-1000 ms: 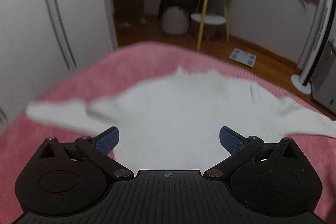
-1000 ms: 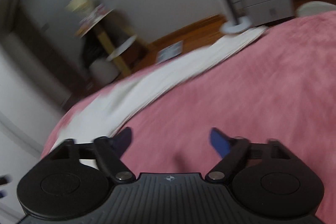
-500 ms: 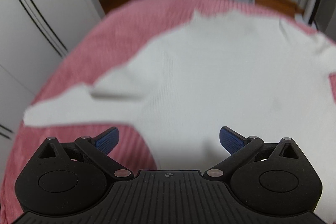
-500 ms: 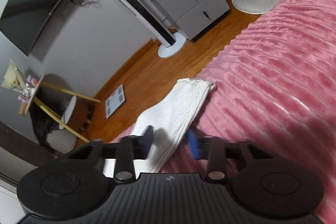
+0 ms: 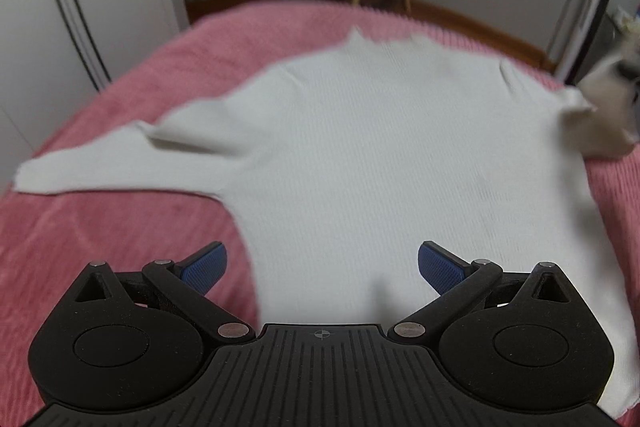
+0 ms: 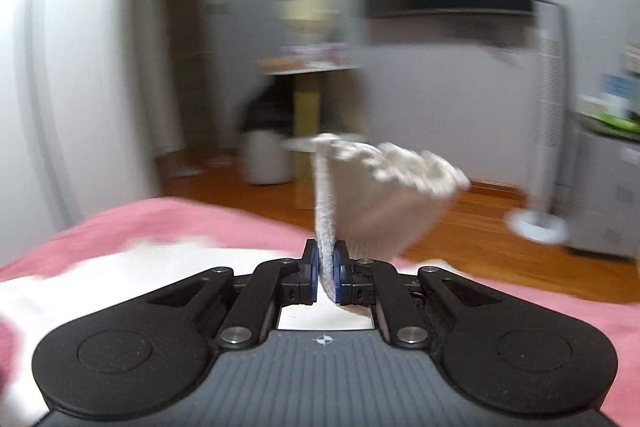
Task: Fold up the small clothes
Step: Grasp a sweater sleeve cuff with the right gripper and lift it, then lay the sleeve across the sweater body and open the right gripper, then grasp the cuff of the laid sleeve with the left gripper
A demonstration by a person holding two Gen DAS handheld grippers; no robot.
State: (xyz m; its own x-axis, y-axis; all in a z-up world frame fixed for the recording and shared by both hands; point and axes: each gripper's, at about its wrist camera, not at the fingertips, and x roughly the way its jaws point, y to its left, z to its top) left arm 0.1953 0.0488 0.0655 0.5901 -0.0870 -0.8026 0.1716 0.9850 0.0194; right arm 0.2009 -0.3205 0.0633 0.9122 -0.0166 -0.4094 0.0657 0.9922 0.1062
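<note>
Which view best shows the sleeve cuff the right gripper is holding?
The right wrist view. The cuff stands up close in front of the camera, clamped between the right gripper fingers. The left wrist view shows only a blurred bit of that sleeve lifted at the sweater's far right edge.

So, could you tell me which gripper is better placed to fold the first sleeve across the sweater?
Right. The right gripper is already shut on the sleeve cuff, lifted above the sweater; the left gripper is open, holding nothing.

The right tongs [image 6: 326,269] pinch the white sweater's sleeve cuff [image 6: 376,195], lifted above the pink blanket [image 6: 560,315].
</note>
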